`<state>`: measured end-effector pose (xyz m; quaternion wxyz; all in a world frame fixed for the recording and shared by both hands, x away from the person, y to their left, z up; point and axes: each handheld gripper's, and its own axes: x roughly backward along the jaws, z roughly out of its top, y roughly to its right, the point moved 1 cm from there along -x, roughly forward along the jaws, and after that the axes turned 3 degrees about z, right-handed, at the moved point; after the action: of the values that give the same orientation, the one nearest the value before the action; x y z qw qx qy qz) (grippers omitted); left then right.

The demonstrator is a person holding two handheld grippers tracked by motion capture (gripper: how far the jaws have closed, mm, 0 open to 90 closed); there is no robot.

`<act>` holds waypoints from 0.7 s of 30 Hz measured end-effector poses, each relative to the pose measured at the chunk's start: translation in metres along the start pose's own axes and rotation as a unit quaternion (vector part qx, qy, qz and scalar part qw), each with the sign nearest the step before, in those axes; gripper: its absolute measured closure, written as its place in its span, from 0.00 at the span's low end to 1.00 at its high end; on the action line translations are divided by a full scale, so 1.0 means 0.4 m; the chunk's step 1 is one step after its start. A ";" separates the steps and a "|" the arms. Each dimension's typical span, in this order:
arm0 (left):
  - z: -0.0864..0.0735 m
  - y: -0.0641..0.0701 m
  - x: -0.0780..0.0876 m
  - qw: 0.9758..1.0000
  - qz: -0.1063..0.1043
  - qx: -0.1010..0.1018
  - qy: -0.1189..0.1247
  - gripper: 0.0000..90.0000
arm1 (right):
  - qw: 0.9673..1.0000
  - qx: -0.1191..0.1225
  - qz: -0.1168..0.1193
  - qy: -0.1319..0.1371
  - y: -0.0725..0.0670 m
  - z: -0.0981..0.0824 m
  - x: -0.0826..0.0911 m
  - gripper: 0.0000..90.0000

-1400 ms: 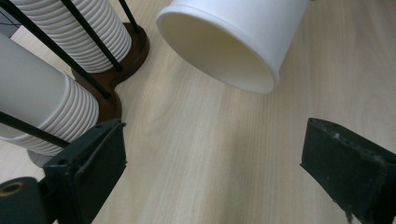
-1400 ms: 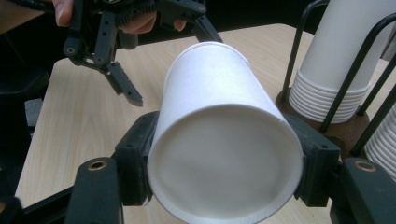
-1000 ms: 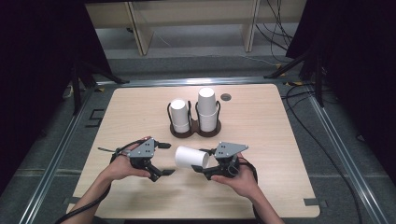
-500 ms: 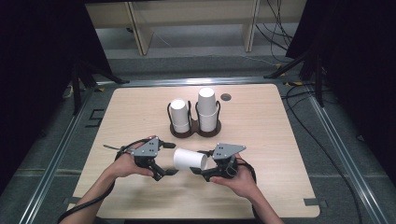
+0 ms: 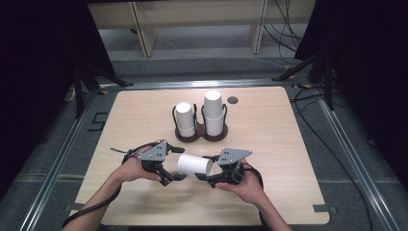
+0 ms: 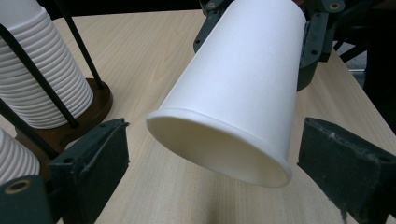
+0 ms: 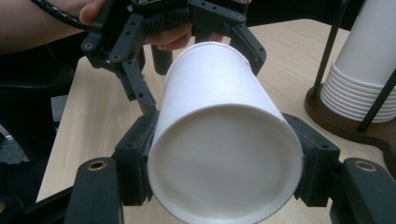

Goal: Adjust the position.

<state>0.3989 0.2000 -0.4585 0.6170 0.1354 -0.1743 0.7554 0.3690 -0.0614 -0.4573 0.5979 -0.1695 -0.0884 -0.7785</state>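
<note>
At the lower left of the high view the left gripper [image 5: 174, 169] stands open, its fingers [image 6: 91, 156] apart on either side of the wide rim of the paper cup [image 5: 195, 165] without pressing on it; they have just been closing a little, with the rim between them. The cup lies on its side in the lower middle of that view, lifted off the surface [image 5: 269, 125], mouth toward the left gripper and base toward the right.

It looks very light, thin-walled and easy to dent, with a smooth, somewhat slippery skin. The rolled rim is probably its stiffest part, the closed base next; the middle of the wall would likely buckle under a hard squeeze. A gentle hold just behind the rim, on opposite sides, seems the safest place for the left fingers.

At the lower right of centre the right gripper [image 5: 211, 179] is clamped on the cup near its base, a black finger [image 7: 135, 156] pressed against each side of the wall.

Above them, in the upper middle, a dark holder [image 5: 201, 136] with wire uprights carries two stacks of cups [image 5: 213, 111] upside down. The surface is pale, matt wood with rounded corners and a small dark round hole [image 5: 233, 100] near its far edge. Around it lie grey floor [image 5: 365, 110], metal rails, black drapes and trailing cables.
</note>
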 end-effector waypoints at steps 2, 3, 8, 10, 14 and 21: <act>0.000 -0.002 0.003 1.000 0.005 -0.011 -0.014 0.09 | 1.000 0.001 0.001 0.000 0.000 0.000 0.000 0.40; 0.000 0.001 0.000 1.000 0.003 -0.004 -0.009 0.09 | 1.000 0.001 0.000 0.001 0.000 0.001 -0.001 0.40; 0.003 0.000 -0.001 1.000 0.004 -0.004 -0.007 0.10 | 1.000 -0.002 0.003 -0.001 0.000 0.000 -0.003 0.40; 0.004 0.001 -0.003 1.000 0.004 -0.001 -0.004 0.10 | 1.000 -0.002 0.002 -0.001 -0.001 -0.001 -0.004 0.40; 0.005 -0.003 -0.001 1.000 0.003 -0.014 -0.011 0.11 | 1.000 -0.014 0.002 0.001 -0.004 -0.001 -0.005 0.40; 0.001 -0.002 -0.007 1.000 0.000 -0.004 -0.005 0.14 | 1.000 -0.006 0.010 0.001 -0.002 0.002 -0.006 0.40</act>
<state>0.4001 0.1975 -0.4592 0.6166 0.1365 -0.1801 0.7541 0.3689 -0.0588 -0.4573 0.6049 -0.1736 -0.0813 -0.7729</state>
